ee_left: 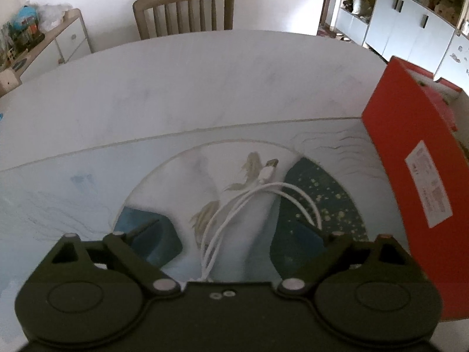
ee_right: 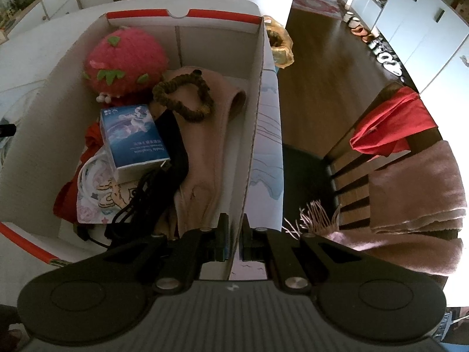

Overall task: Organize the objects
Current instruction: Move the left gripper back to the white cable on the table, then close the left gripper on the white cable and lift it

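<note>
Spread left gripper (ee_left: 228, 234) jaws straddle limp, light white looped USB cable (ee_left: 231, 220); pinch its bunched strands at six o'clock. Right gripper (ee_right: 234, 234) pinches the red cardboard box's wall (ee_right: 255, 117).

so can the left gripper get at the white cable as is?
Probably yes: left gripper is open, the white cable lies loose between its fingers, nothing over it. The red box stands aside.

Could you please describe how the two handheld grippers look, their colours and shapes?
Both are built alike. The left gripper is dark olive-black plastic: two round discs, angled link bars with silver pivot pins, and blue-padded fingers. The right gripper looks black, has a ribbed grey body with a small white mark, and blue on its fingers. No sleeves or hands show.
</note>
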Demonstrator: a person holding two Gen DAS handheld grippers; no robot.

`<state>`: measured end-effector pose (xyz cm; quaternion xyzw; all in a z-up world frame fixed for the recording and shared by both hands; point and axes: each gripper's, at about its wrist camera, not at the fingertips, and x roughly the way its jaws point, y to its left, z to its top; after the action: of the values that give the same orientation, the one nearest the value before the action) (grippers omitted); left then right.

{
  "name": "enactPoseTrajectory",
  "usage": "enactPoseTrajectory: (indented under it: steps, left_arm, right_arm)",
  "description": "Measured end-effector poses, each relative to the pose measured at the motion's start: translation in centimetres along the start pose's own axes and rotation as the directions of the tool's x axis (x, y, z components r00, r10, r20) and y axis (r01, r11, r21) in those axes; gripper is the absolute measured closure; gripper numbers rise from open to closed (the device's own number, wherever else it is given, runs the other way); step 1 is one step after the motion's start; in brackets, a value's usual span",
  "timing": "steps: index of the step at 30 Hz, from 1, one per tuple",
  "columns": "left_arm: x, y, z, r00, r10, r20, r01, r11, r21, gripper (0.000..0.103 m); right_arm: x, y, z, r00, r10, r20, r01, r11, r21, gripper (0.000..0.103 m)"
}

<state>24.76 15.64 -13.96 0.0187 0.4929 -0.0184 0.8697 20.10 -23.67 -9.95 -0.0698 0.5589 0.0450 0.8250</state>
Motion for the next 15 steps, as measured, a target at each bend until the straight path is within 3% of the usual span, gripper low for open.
enactPoseTrajectory:
  steps: [15]
  left_arm:
    - [1.8,0.4,-0.2,0.999,0.001,-0.053,-0.003,0.999,-0.033,0.043]
  right_arm:
    - [0.0,0.0,-0.1,1.0,-0.006,-0.006,0.006,1.0,0.002,0.097]
